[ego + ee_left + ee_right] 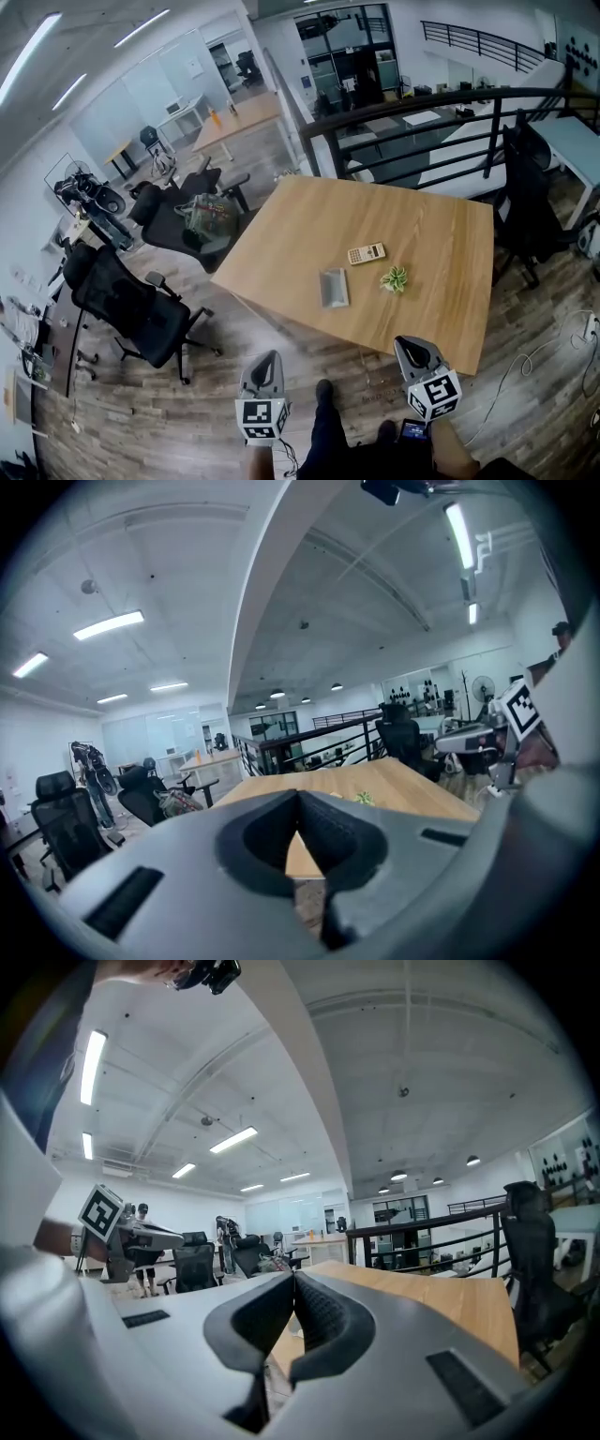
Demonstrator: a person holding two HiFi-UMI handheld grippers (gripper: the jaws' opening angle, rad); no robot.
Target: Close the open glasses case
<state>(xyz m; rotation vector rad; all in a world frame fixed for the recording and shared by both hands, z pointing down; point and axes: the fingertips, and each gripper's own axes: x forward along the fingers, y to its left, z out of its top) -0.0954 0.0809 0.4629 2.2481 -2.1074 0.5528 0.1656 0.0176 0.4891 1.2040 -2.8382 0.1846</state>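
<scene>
The grey glasses case [334, 287] lies flat on the wooden table [441, 253], near its front edge; at this distance I cannot tell how its lid stands. Both grippers hang below that edge, over the floor and apart from the case. My left gripper [267, 358] points toward the table with its tips touching. My right gripper [411, 344] does the same. In the left gripper view the gripper [298, 795] is shut on nothing, with the table [394, 785] ahead. In the right gripper view the gripper [292, 1277] is also shut and holds nothing.
A beige calculator [366, 253] and a small green plant [394, 278] lie beside the case. Black office chairs [141, 305] stand left of the table, another chair [530, 211] at its right. A dark railing [422, 131] runs behind. Cables [539, 352] lie on the floor.
</scene>
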